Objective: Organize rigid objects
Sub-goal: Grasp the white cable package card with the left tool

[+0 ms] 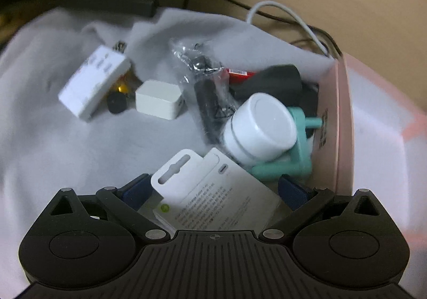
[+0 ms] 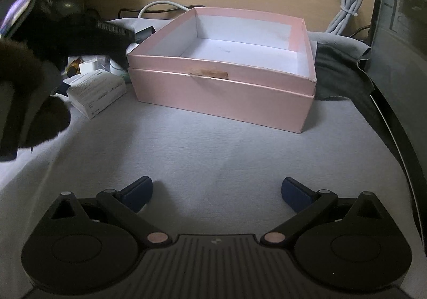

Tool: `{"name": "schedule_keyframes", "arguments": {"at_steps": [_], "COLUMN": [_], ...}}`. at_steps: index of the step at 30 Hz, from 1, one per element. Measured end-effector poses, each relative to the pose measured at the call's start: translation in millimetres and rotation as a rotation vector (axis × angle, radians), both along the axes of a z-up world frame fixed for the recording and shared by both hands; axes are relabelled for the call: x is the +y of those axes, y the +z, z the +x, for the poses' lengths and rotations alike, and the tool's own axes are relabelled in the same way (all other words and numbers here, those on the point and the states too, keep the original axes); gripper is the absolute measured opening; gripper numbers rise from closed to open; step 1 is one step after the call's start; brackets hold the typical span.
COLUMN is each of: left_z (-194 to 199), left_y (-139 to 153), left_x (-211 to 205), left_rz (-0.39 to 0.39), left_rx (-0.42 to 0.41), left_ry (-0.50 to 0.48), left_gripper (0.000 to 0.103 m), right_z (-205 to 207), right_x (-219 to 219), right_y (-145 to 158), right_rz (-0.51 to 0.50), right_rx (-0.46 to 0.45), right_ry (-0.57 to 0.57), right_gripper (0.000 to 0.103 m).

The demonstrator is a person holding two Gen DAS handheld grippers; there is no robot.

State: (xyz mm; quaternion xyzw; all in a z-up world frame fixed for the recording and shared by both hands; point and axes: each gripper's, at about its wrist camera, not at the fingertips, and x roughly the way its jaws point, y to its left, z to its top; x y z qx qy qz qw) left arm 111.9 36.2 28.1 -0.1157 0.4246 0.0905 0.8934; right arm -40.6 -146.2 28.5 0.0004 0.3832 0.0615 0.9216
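A flat white cable package (image 1: 202, 181) lies on the grey cloth between the wide-spread fingers of my left gripper (image 1: 214, 189), which is open around it. Past it sit a white round jar (image 1: 261, 125), a teal plug (image 1: 293, 160), a clear bag holding a black part (image 1: 205, 85), a white cube adapter (image 1: 158, 102) and a white oblong box (image 1: 93, 82). In the right wrist view the same package (image 2: 96, 93) lies left of the empty pink box (image 2: 221, 90). My right gripper (image 2: 217, 191) hovers open over bare cloth in front of that box.
The pink box wall (image 1: 344, 122) borders the clutter on the right. White cables (image 2: 347, 5) hang behind the box and a dark cloth (image 2: 339, 72) lies to its right. A computer case (image 2: 400, 32) stands far right, a lit screen (image 2: 18, 10) far left.
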Motion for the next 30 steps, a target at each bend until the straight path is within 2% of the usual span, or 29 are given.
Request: {"name": "schedule_keyframes", "arguments": {"at_steps": [4, 7, 9, 11, 14, 16, 18, 20, 23, 25, 26, 27, 28, 30], "left_z": [-30, -49, -61, -69, -67, -56, -46, -39, -34, -38, -42, -48, -53, -62], "left_y": [4, 8, 14, 20, 21, 16, 10, 4, -4, -6, -5, -3, -1, 2], "left_x": [10, 18, 25, 35, 57, 61, 56, 46, 31, 30, 32, 35, 39, 47], "left_rz": [0.136, 0.284, 0.318, 0.276, 0.099, 0.007, -0.032, -0.007, 0.085, 0.095, 0.087, 0.086, 0.091, 0.088], "left_rx": [-0.012, -0.019, -0.04, -0.046, -0.018, -0.004, 0.001, -0.005, -0.003, -0.017, -0.036, -0.058, -0.073, -0.08], "left_ry": [-0.148, -0.236, -0.279, -0.268, -0.132, -0.075, -0.076, -0.104, -0.163, -0.2, -0.214, -0.212, -0.209, -0.226], "left_gripper": [0.103, 0.103, 0.103, 0.103, 0.103, 0.103, 0.103, 0.103, 0.103, 0.102, 0.099, 0.08, 0.075, 0.075], "right_z": [0, 0, 0, -1, 0, -1, -1, -1, -1, -1, -1, -1, 0, 6], "right_x": [0, 0, 0, 0, 0, 0, -1, -1, 0, 0, 2, 4, 8, 19], "right_y": [0, 0, 0, 0, 1, 1, 1, 1, 1, 2, 3, 5, 7, 15], "right_rz": [-0.001, 0.004, 0.002, 0.003, 0.0, 0.001, 0.002, 0.002, 0.002, -0.003, -0.005, -0.011, -0.022, -0.045], "right_rx": [0.0, -0.001, 0.0, 0.0, 0.003, 0.003, 0.003, 0.002, 0.004, 0.004, 0.0, -0.005, -0.007, -0.024], "right_ry": [-0.002, -0.002, -0.003, -0.001, 0.004, 0.007, 0.016, 0.023, 0.029, 0.029, 0.031, 0.035, 0.039, 0.054], "right_gripper": [0.103, 0.103, 0.103, 0.103, 0.103, 0.103, 0.103, 0.103, 0.103, 0.099, 0.096, 0.091, 0.088, 0.085]}}
